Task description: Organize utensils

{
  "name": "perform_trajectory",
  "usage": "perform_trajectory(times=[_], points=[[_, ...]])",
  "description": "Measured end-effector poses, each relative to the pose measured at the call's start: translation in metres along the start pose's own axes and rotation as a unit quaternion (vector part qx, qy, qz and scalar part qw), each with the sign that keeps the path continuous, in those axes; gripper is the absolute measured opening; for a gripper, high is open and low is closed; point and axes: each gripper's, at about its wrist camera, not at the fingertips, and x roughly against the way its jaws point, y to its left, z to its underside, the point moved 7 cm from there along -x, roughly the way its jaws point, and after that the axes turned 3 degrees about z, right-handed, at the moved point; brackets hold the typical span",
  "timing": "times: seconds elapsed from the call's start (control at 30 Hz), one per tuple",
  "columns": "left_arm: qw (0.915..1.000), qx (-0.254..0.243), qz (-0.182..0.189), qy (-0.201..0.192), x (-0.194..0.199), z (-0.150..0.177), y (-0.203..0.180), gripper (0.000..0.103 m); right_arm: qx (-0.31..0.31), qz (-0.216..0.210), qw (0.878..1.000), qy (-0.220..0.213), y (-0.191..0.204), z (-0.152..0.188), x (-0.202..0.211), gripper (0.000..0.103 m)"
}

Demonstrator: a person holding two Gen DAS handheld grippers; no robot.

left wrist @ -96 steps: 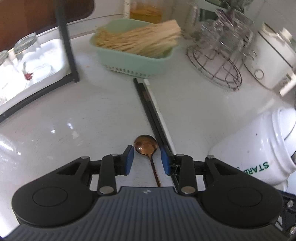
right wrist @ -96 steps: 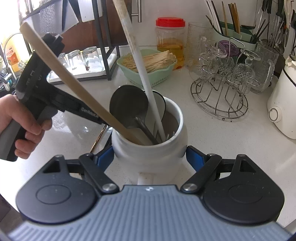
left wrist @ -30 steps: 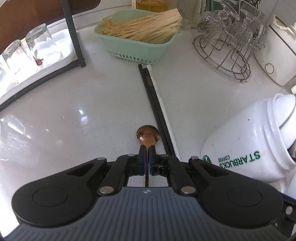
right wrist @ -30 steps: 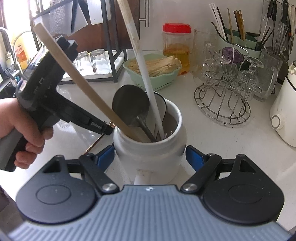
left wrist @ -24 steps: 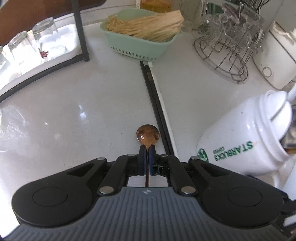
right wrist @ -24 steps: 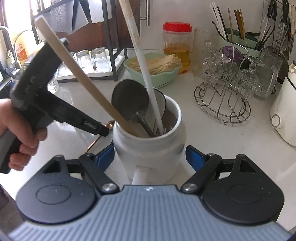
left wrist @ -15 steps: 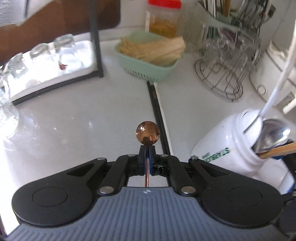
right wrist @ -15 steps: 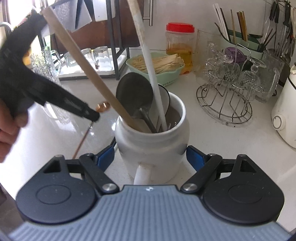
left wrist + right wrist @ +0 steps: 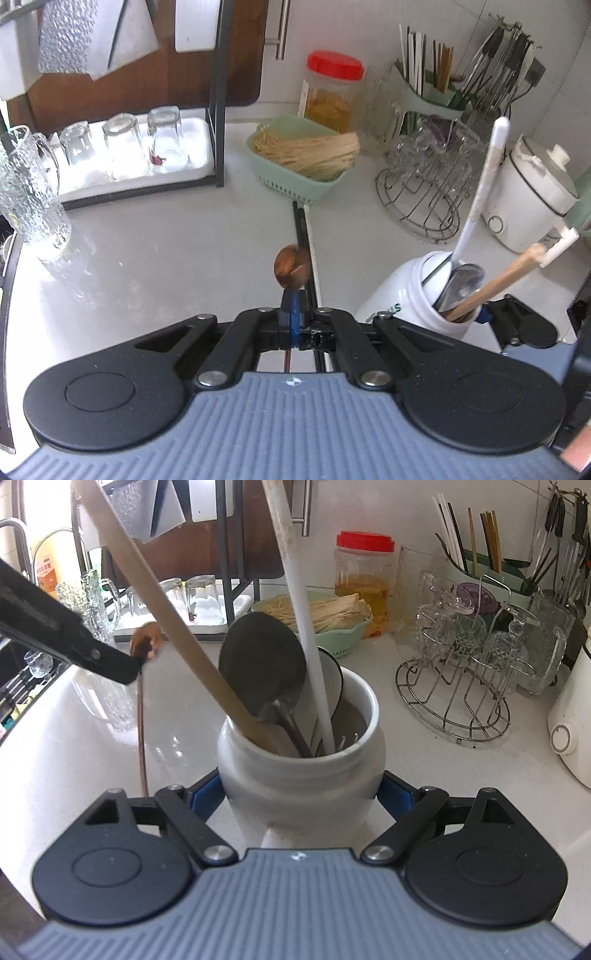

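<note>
My left gripper (image 9: 293,306) is shut on the thin handle of a copper spoon (image 9: 291,267), which hangs in the air above the white counter. From the right wrist, that left gripper (image 9: 135,664) comes in from the left, and the spoon (image 9: 146,637) dangles handle down beside the white ceramic jar (image 9: 299,775). The jar holds a wooden spatula (image 9: 166,605), a white ladle handle (image 9: 299,590) and a steel ladle (image 9: 262,661). My right gripper (image 9: 299,797) straddles the jar; its jaws are opening, with the blue pads still at the jar's sides. Black and white chopsticks (image 9: 306,236) lie on the counter.
A green basket of dried sticks (image 9: 295,166) sits behind the chopsticks. To the right are a wire rack of glasses (image 9: 424,199) and a white cooker (image 9: 532,199). A glass pitcher (image 9: 29,192) and a tray of upturned glasses (image 9: 129,147) stand on the left.
The left gripper closed on the spoon handle, lifted it off the counter and carried it up beside the jar. The right gripper stayed around the jar, its pads slightly wider apart.
</note>
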Motion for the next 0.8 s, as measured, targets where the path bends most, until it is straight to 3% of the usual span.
perform_trajectory(times=[0.3,0.67,0.73,0.8], points=[[0.9999,-0.014,0.004,-0.005,0.013,-0.003,-0.003,0.000,-0.002,-0.003,1.000,-0.007,0.000,0.000,0.000,0.091],[0.9985,0.017,0.021,0.048,-0.020,0.034,0.022,0.001,-0.001,-0.005,1.000,-0.010,-0.002,0.004,0.005,0.090],[0.9982,0.016,0.026,0.052,-0.029,0.036,0.024,0.004,-0.002,-0.004,1.000,-0.011,-0.004,0.005,0.006,0.090],[0.9983,0.016,0.024,0.051,-0.039,0.035,0.026,0.018,-0.002,-0.003,1.000,-0.013,-0.004,0.007,0.008,0.090]])
